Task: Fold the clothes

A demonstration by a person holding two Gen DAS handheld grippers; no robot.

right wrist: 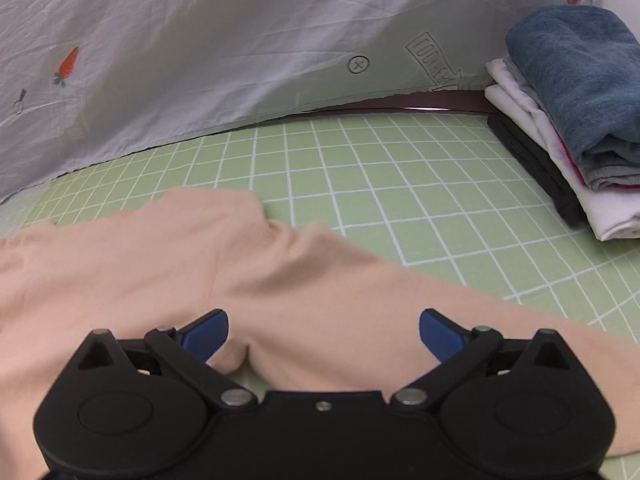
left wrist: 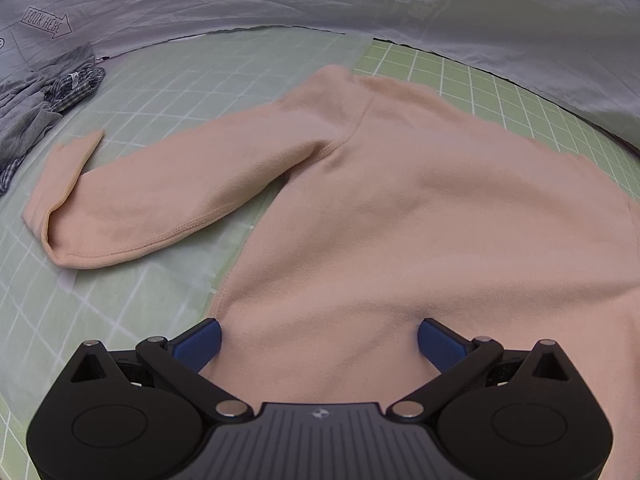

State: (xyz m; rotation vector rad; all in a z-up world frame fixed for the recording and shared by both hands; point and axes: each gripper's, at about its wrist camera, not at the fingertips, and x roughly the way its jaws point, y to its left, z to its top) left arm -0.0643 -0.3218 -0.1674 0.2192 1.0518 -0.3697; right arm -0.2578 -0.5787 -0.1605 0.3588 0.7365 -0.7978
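A peach long-sleeved top lies spread flat on the green grid mat. Its left sleeve stretches out to the left with the cuff folded back. My left gripper is open, its blue fingers wide apart over the top's lower body near the left side seam. In the right wrist view the same top lies across the mat, its right sleeve running right. My right gripper is open over the armpit area, holding nothing.
A pile of unfolded grey and checked clothes lies at the mat's far left. A stack of folded clothes, blue towel on top, stands at the far right. A wrinkled white printed sheet hangs behind the mat.
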